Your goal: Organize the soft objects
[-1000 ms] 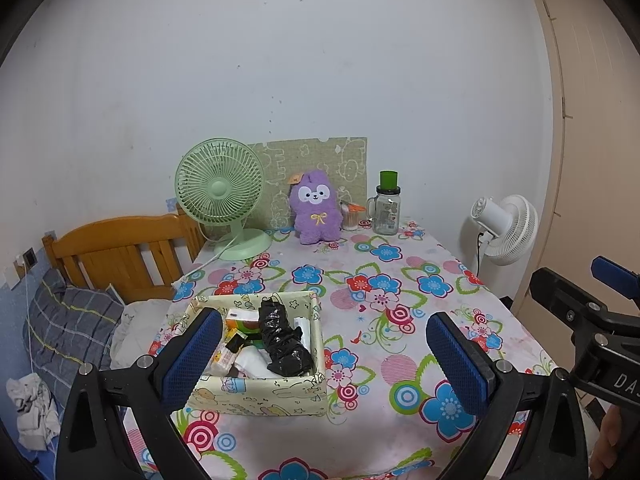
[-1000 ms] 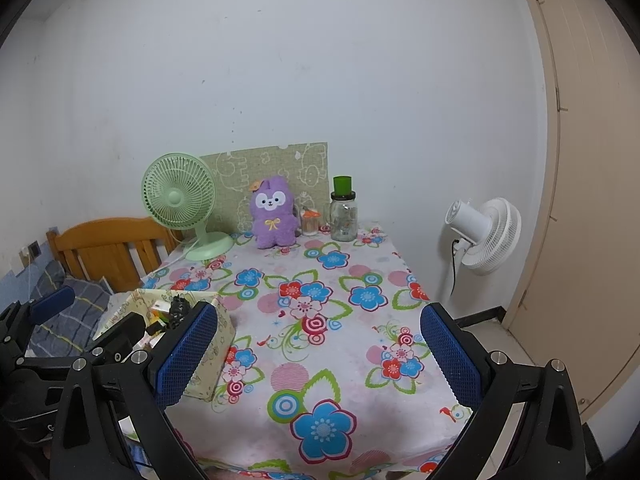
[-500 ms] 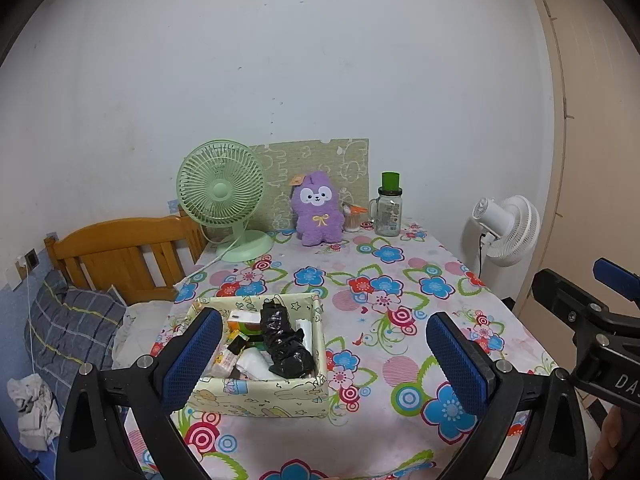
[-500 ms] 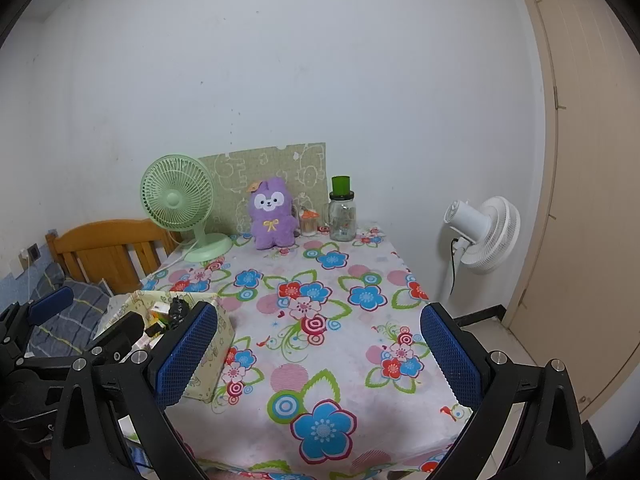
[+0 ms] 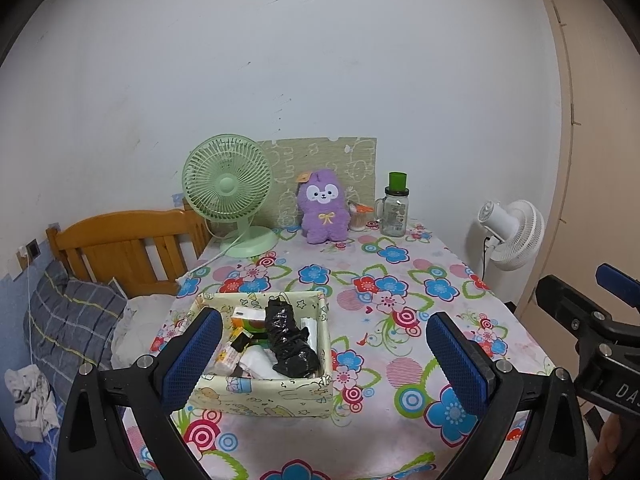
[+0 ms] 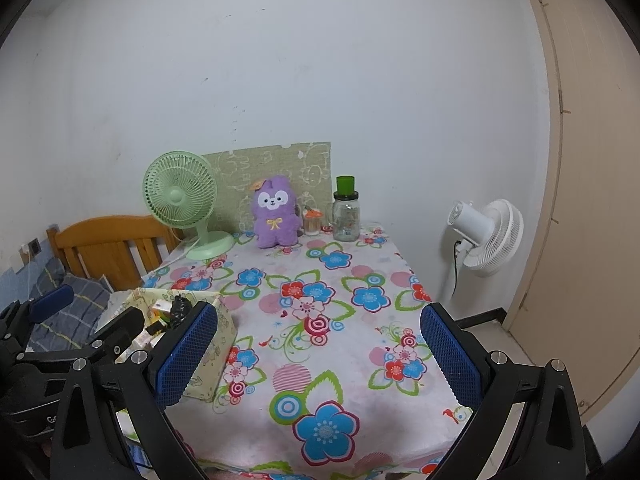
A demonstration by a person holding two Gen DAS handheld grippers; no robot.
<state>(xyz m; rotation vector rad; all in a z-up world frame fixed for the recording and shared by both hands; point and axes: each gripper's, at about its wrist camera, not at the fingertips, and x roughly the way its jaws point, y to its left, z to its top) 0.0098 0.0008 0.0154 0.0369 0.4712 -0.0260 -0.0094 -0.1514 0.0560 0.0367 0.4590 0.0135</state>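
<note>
Purple plush toy (image 5: 323, 213) upright at far table edge, well apart from my left gripper (image 5: 324, 360) and right gripper (image 6: 316, 356), both spread wide, empty, touching nothing, patterned fabric box (image 5: 264, 390) near left fingers.

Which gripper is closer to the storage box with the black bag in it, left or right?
Left. The left gripper hangs open right over the storage box, one finger overlapping its near left corner. The right gripper, also open, sits off to the box's right, over bare tablecloth.
</note>
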